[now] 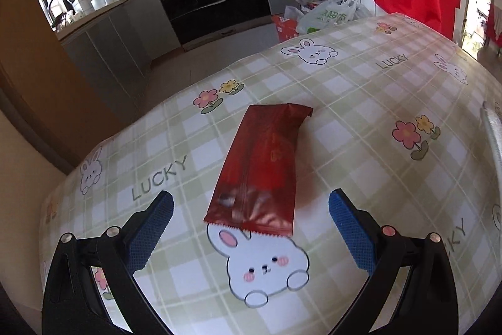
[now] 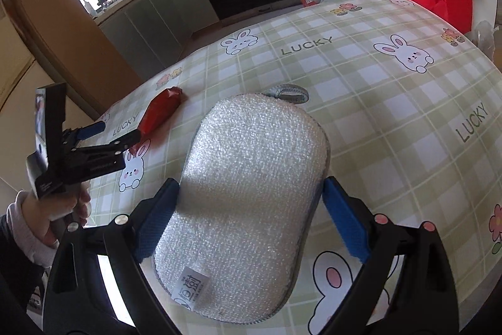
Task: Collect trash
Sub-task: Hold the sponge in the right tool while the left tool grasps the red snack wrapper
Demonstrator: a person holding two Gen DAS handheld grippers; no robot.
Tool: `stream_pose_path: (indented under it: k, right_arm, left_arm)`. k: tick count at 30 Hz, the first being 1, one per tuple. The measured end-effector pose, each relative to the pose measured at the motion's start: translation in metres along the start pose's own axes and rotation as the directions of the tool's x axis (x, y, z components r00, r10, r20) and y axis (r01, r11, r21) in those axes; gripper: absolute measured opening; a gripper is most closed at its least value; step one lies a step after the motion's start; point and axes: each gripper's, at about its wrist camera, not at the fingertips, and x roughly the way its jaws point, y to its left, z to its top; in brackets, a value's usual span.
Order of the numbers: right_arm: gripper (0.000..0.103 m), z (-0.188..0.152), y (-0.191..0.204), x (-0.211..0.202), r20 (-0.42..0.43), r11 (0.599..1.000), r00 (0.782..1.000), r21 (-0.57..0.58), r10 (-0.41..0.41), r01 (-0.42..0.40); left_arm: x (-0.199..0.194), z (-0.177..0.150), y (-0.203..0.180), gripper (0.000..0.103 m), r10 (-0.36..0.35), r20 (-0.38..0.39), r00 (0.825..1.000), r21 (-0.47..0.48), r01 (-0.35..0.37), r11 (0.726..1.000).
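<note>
Red wrapper and sponge on the "LUCKY" bunny worktop

Left gripper (image 1: 251, 228) jaws spread around the red wrapper (image 1: 263, 165); right gripper (image 2: 251, 218) jaws pinch the silvery sponge (image 2: 248, 203), label unreadable.

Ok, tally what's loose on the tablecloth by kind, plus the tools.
Red snack wrapper: 1, lying flat between the open fingers of the left tool, not gripped.
Silver scrubbing pad: 1, held between the pads of the right tool.
Tools: 2.
Total: 2 loose items, 2 tools.
</note>
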Motion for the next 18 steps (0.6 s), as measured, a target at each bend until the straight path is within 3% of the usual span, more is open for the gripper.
stream_pose_path:
  k: [8, 10, 12, 14, 18]
  right_arm:
    - [0.091, 0.001, -0.015, -0.002, 0.005, 1.000, 1.000, 0.009, -0.008, 0.008]
    - [0.091, 0.000, -0.016, -0.003, 0.003, 1.000, 1.000, 0.011, -0.010, 0.010]
    - [0.091, 0.000, -0.017, -0.005, 0.007, 1.000, 1.000, 0.016, -0.007, 0.007]
    - [0.091, 0.000, -0.015, -0.009, 0.012, 1.000, 1.000, 0.020, -0.002, 0.001]
    - [0.091, 0.000, -0.006, -0.018, 0.025, 1.000, 1.000, 0.012, 0.012, -0.012]
  left_arm:
    - [0.052, 0.027, 0.001, 0.097, 0.017, -0.095, 0.995, -0.006, -0.017, 1.000]
    - [0.054, 0.028, 0.004, 0.082, 0.001, -0.101, 0.995, -0.016, -0.003, 1.000]
    - [0.053, 0.027, 0.006, 0.048, -0.012, -0.111, 0.994, -0.019, 0.010, 1.000]
    - [0.046, 0.023, 0.006, 0.032, 0.028, -0.097, 0.995, -0.003, -0.028, 1.000]
    - [0.023, 0.019, 0.006, 0.019, -0.010, -0.067, 0.998, 0.025, 0.011, 1.000]
